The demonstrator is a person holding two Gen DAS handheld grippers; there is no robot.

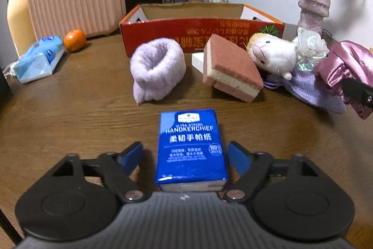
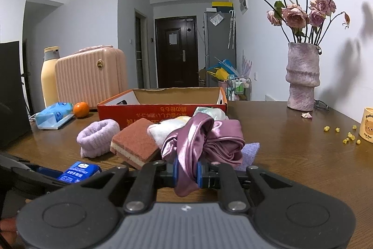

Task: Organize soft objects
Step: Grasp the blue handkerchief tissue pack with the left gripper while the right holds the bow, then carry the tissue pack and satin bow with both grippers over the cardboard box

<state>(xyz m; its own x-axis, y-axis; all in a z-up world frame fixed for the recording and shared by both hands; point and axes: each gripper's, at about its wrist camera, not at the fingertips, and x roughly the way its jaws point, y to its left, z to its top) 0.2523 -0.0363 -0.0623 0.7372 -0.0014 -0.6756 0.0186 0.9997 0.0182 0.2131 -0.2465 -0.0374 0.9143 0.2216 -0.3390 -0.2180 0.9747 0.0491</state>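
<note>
Left gripper (image 1: 185,153) tilts down, blue pads spread either side of the blue tissue pack (image 1: 190,148), small gaps both sides, no contact; pack lies flat on the wooden table (image 1: 81,113). Label reads "HANDKERCHIEF", fine print blurred. Right gripper (image 2: 187,170) pinches the mauve satin cloth (image 2: 205,141), which hides most of the white plush (image 2: 163,130). Behind: sponge (image 1: 230,67), lilac fuzzy band (image 1: 158,67), red cardboard box (image 1: 200,32) with upside-down print, unreadable.
</note>
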